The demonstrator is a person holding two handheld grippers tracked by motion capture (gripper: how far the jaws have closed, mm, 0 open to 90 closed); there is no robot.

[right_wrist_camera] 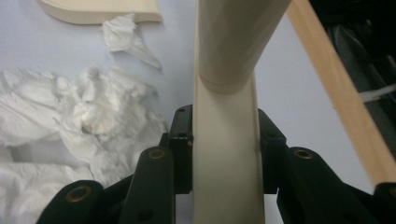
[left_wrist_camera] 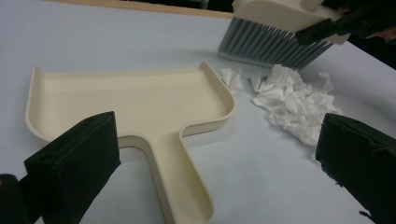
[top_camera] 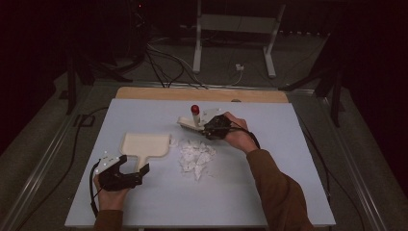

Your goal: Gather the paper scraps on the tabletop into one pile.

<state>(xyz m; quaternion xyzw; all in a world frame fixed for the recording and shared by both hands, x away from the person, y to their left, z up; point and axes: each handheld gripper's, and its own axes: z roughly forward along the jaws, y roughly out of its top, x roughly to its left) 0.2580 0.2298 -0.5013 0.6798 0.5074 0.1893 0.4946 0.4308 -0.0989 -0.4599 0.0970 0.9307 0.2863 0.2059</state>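
Brush (top_camera: 191, 121) clenched in my right jaws beside paper scraps (top_camera: 196, 156) mid-worktop; left jaws released around the dustpan (top_camera: 144, 146) handle.

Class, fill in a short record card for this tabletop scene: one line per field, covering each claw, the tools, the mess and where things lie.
Surface: pale blue table
Left claw: open, jaws either side of the dustpan handle, not closed on it
Right claw: shut on the brush handle
Dustpan: cream, flat on the table, open edge facing away from the person
Brush: cream body, grey bristles, held beyond the paper pile
Mess: torn white paper scraps heaped beside the dustpan's right side
Scraps inside dustpan: none seen
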